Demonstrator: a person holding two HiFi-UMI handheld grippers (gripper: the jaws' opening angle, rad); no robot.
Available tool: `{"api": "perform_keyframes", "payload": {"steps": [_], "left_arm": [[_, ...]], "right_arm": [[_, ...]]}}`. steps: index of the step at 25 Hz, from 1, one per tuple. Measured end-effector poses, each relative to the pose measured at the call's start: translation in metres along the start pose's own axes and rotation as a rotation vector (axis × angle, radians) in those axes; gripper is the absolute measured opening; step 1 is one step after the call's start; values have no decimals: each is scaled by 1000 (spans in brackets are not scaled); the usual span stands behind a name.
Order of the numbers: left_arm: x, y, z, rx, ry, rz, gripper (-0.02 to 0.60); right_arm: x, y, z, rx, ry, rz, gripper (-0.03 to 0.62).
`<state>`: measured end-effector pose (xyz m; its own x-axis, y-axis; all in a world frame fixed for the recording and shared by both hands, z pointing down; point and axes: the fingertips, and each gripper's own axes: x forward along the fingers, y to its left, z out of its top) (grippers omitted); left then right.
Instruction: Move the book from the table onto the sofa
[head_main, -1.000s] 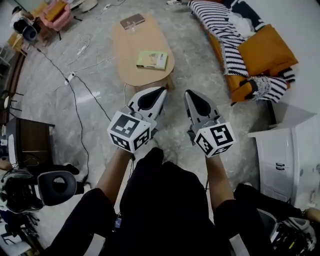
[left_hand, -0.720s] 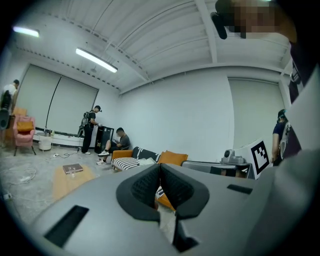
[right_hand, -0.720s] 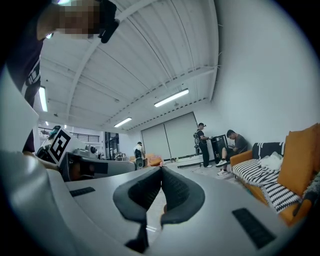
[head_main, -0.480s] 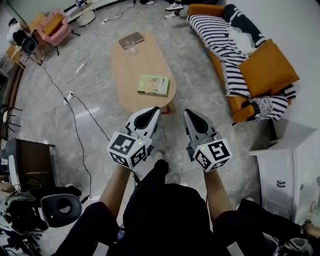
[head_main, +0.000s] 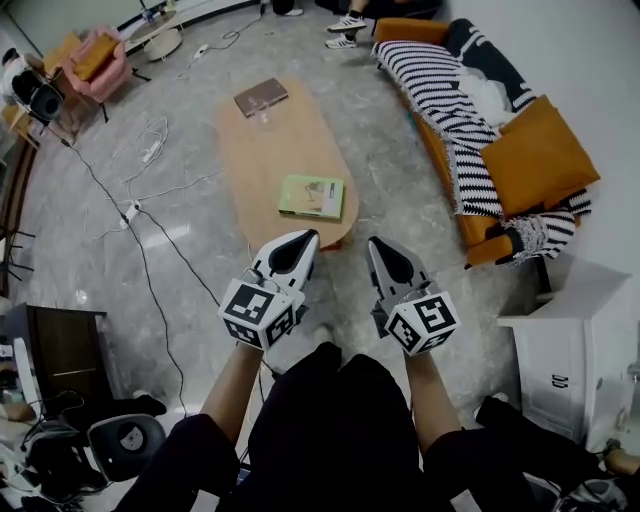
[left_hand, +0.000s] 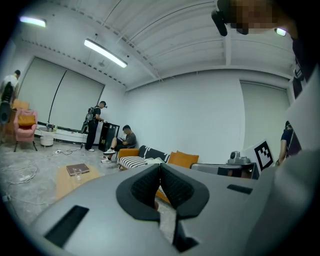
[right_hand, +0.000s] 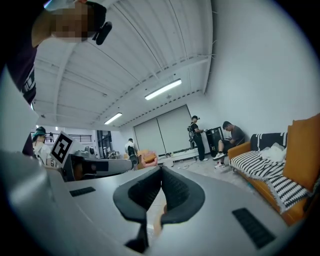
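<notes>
A grey marbled floor (head_main: 400, 180) is crossed by cables (head_main: 148, 152); a pink armchair (head_main: 95, 62) is set far left, a white cabinet (head_main: 560, 340) right. White walls (left_hand: 200, 115) are lit by strip lights (left_hand: 105, 53).

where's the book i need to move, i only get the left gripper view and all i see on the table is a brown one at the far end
Observer: The head view shows a pale green flat book lying at the near end of the oval wooden table.
Operator: is the right gripper free for it
Observer: Yes, the right gripper has its jaws together with nothing between them.
Operator: any room on the sofa
Observer: From above, a black-and-white striped blanket covers most of the orange sofa seat, and an orange cushion sits toward its near end.
</notes>
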<state>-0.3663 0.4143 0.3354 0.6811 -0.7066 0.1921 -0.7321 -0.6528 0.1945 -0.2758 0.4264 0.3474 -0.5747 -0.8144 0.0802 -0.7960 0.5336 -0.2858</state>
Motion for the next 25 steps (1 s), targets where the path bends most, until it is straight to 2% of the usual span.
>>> {"api": "perform_keyframes", "payload": {"steps": [6, 12, 25], "left_arm": [[23, 37, 2, -26, 12, 1, 15], [60, 70, 1, -39, 25, 24, 15], [188, 158, -3, -107, 93, 128, 15]], "right_arm": [[37, -19, -2, 12, 30, -20, 21], [78, -53, -4, 27, 52, -5, 21], [194, -169, -11, 101, 146, 77, 21]]}}
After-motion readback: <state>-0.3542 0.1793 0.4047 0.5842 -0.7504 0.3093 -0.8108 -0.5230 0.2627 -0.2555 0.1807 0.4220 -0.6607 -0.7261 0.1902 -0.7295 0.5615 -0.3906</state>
